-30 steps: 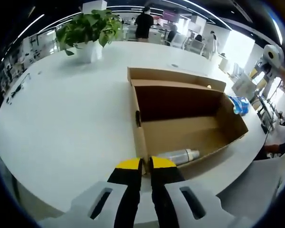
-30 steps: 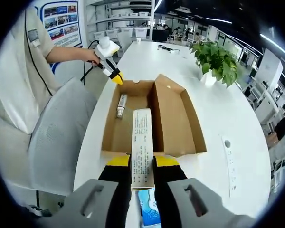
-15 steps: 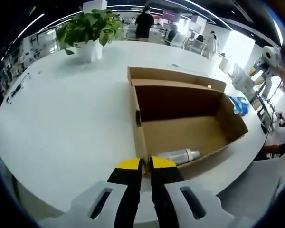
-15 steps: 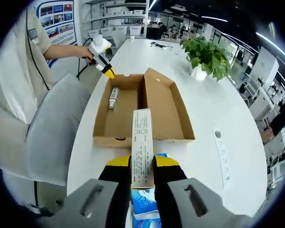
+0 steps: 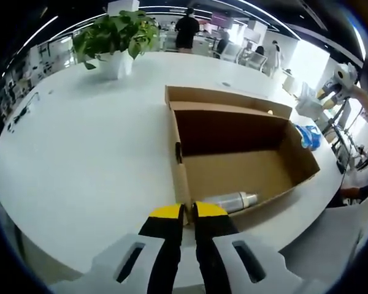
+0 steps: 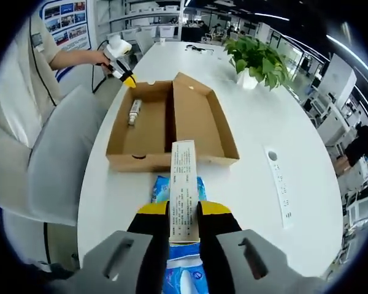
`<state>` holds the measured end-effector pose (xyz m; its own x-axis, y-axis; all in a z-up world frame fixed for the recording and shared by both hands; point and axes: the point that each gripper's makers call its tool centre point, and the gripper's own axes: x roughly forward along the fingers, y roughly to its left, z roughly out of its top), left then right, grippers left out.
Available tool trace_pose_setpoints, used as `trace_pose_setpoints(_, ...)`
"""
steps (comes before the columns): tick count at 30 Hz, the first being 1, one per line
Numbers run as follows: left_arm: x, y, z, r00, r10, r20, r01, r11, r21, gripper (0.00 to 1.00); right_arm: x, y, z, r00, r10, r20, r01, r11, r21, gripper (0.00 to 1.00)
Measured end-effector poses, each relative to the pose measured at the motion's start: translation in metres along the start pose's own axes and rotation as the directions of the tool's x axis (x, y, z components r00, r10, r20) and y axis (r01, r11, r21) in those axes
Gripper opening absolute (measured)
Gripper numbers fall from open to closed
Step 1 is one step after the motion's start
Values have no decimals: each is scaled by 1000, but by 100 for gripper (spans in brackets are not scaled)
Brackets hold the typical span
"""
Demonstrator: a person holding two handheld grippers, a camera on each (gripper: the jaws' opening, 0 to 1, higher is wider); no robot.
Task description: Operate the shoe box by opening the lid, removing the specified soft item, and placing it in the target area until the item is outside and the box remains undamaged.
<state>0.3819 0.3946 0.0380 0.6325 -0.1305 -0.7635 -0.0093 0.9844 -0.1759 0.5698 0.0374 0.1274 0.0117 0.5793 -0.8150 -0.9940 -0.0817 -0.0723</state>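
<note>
Right hand-held gripper [image 6: 184,211]: we see its jaws pinching a long white printed pack [image 6: 183,184], flat and narrow, running straight forward from between the yellow tips. The pack's long axis lies along the jaws and points at the near wall of the box [image 6: 172,160]. Its far end stops short of that wall, so we judge the item to be outside the box.

Blue-and-white packet [image 6: 175,191]: we see it on the white worktop [image 6: 276,141] below the held pack, just beside the box's near wall; whether it is part of the held thing we cannot tell.

Box: open, lid folded out flat beside the tray, both long axes running away from the right hand-held gripper. A small bottle [image 6: 134,111] lies in the tray along that same axis, near the far end.

Left hand-held gripper [image 5: 187,213]: jaws pressed nearly together over the box's near corner [image 5: 181,190]. Whether they nip the cardboard edge we cannot tell. In the right gripper view it sits at the box's far corner [image 6: 124,75].

Relation for the coming move: the pack is already with the right hand-held gripper, well apart from the left one, and bare worktop lies to the side. We judge that setting it down falls to the right hand alone.

Also present: a potted plant [image 5: 116,38] farther along the worktop.
</note>
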Motion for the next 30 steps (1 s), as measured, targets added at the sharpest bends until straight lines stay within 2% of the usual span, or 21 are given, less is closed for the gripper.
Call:
trace_pose_setpoints(14, 1, 0, 0, 1000, -2, 1, 2, 1000, -6, 4, -2, -26, -42, 995, -42, -88, 42, 999, 2, 14)
trace_pose_setpoints(30, 2, 0, 0, 1000, -6, 5, 6, 1000, -11, 4, 4, -49, -87, 981, -73, -180, 75, 997, 8, 14)
